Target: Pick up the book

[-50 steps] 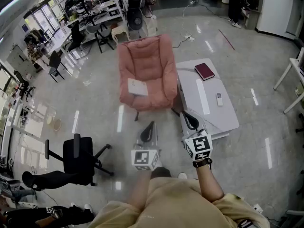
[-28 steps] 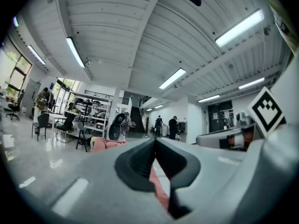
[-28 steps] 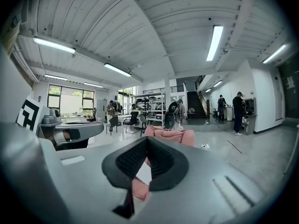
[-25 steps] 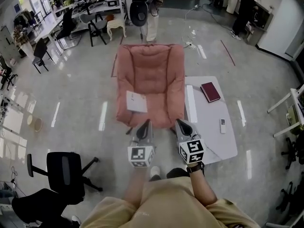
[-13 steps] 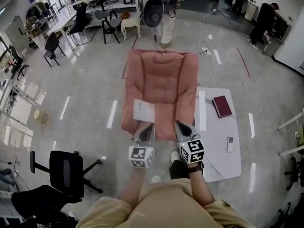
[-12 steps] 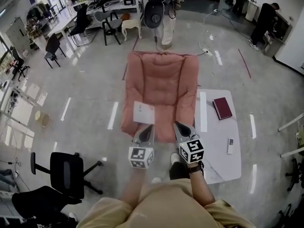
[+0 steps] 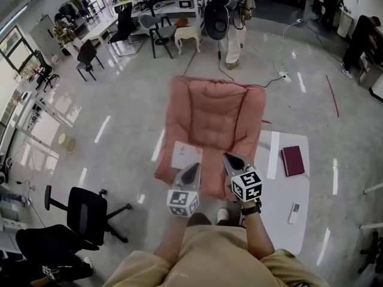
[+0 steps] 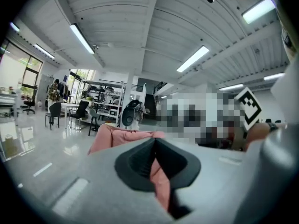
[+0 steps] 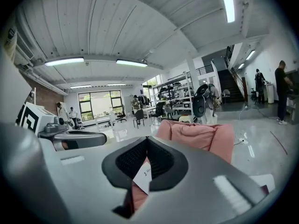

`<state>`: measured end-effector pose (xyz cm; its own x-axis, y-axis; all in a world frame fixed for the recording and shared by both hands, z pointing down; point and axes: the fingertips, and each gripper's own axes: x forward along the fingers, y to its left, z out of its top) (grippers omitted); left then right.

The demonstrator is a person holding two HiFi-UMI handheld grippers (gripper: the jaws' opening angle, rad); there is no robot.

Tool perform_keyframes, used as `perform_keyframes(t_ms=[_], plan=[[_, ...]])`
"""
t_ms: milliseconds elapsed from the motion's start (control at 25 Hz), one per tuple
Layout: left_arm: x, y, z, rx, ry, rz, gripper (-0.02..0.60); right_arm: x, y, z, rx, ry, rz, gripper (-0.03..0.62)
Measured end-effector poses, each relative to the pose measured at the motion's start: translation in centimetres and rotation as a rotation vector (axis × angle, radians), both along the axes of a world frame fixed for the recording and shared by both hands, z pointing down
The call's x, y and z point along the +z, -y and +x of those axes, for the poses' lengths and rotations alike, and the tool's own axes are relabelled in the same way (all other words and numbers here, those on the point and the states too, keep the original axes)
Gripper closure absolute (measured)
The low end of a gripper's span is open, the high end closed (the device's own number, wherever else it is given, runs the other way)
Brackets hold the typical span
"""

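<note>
A white booklet lies on the seat of a pink armchair, at its front left. A dark red book rests on the low white table to the chair's right. My left gripper is shut and empty, its tip over the seat's front edge just right of the booklet. My right gripper is shut too, over the seat's front right. In the right gripper view the booklet shows below the shut gripper. The left gripper view shows the armchair past the shut gripper.
A remote lies on the table near its front. A black office chair stands at the lower left. A person with a black fan stands behind the armchair, with desks and chairs beyond.
The armchair and table have come closer as I walked up. Both grippers moved forward from short of the seat's front edge to over the seat, staying shut.
</note>
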<state>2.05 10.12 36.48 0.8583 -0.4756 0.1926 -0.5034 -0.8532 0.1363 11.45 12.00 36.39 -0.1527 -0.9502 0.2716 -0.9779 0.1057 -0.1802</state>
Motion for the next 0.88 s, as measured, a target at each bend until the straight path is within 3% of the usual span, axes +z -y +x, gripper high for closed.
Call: perform_keyframes(t_ms=[240,440,800,880], plan=[[5.4,1.6,-0.8,-0.130,0.085,-0.111,0.580,5.0,2.5,-0.5,-0.168,0.059,-0.112,0.588],[10.7,4.3,-3.7,-0.229,0.125,-0.200,0.580,10.7,6.3,-2.3,-0.279,0.089,-0.231,0.586],[22.8,8.8,-8.3,-0.356,0.139,-0.462,0.578,20.6,13.1,-5.2,-0.412,0.079,-0.425,0.559],[25.5,10.5,-9.1,-0.376,0.146,-0.516,0.525,22.6,15.1,-6.2,-0.449,0.082,-0.463,0.540]])
